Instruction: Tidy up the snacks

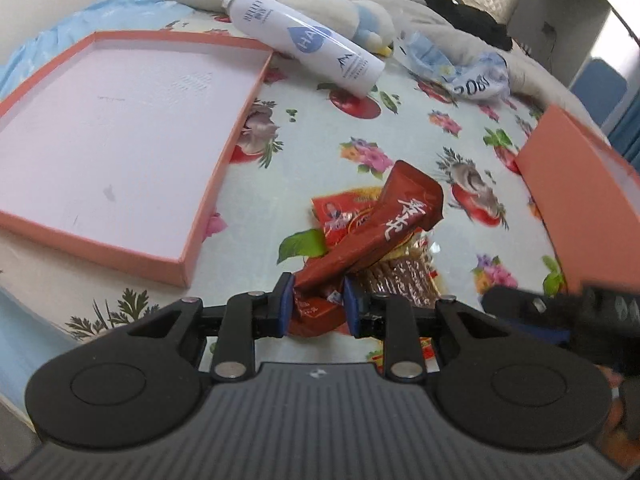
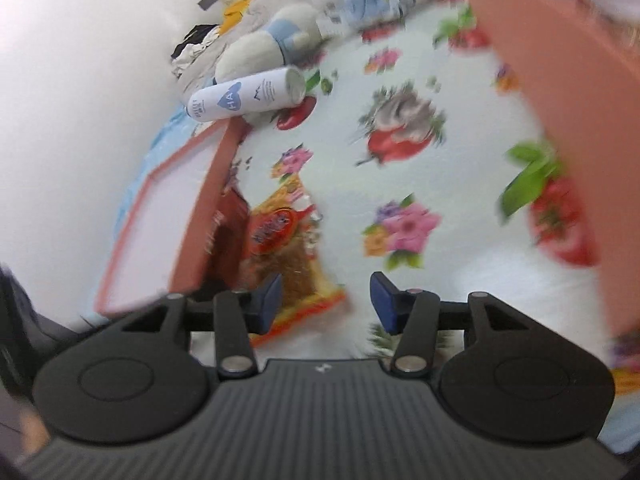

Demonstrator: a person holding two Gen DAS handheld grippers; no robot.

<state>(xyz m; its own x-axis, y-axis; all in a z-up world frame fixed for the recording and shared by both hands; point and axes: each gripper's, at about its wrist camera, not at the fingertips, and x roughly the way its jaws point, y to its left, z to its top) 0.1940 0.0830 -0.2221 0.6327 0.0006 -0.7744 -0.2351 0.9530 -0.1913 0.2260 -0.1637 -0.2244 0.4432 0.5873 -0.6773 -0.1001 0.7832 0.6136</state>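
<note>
Floral sheet (image 1: pixel 400 128): two pink trays (image 1: pixel 120 128).

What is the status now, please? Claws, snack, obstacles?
Left claw shut on brown snack packet, lifted above red snack packs. Right claw open, empty. Pink tray ahead-left, nothing in it; white bottle at its far corner.

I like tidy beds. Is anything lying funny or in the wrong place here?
Yes. A white cylindrical spray bottle lies tipped on its side, resting on the corner of the shallow pink cardboard tray. It is no snack. The left hand-held gripper holds a crumpled brown snack packet.
</note>
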